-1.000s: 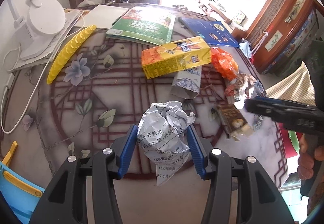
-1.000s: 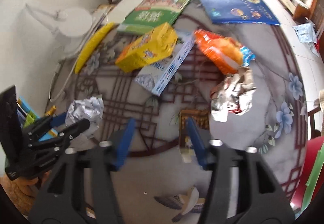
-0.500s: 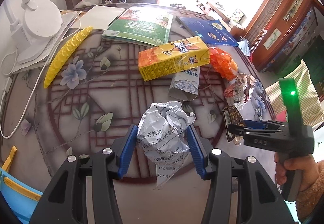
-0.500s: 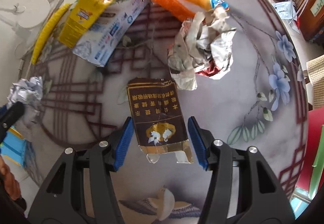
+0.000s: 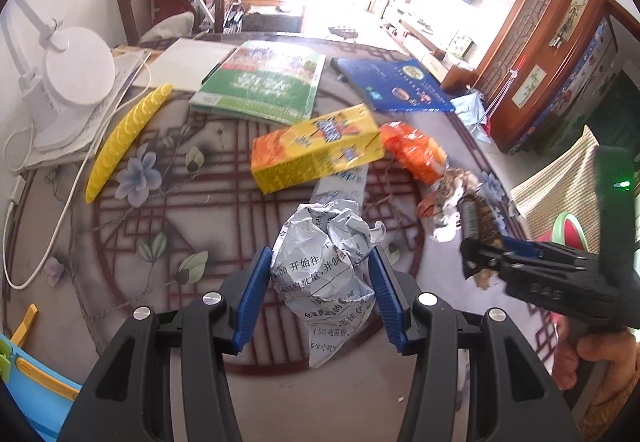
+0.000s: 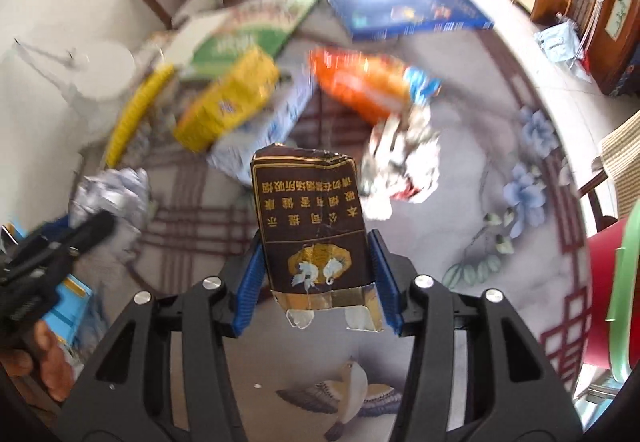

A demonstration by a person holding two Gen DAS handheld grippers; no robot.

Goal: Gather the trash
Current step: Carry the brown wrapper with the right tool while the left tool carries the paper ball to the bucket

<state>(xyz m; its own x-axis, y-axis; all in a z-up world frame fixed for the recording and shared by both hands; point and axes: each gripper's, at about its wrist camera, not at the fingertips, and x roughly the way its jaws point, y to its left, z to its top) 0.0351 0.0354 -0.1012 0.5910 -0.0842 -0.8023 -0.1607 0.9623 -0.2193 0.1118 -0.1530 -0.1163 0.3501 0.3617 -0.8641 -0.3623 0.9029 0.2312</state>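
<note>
Closing on the flattened dark-brown cigarette pack point(image 6: 316, 238), the right gripper point(image 6: 318, 256) had both blue pads against its edges; half a second before, the pack lay flat between wider jaws, now apparently lifted. The left gripper point(image 5: 320, 296) was clamped, unchanged, on the crumpled grey printed paper ball point(image 5: 326, 262). Two pieces secured. At 12 o'clock, beyond, the yellow carton point(image 5: 316, 150), orange crisp bag point(image 5: 414, 150) and crumpled foil wrapper point(image 6: 400, 166) awaited collection on the patterned table point(image 5: 160, 226).

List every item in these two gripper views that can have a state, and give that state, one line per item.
Left gripper: shut on the paper ball.
Paper ball: crumpled, held.
Right gripper: jaws just closing, shut on the brown packet.
Brown packet: torn open, held.
Yellow carton: lying on its side.
Orange bag: lying crumpled.
Foil wrapper: crumpled on the table.
</note>
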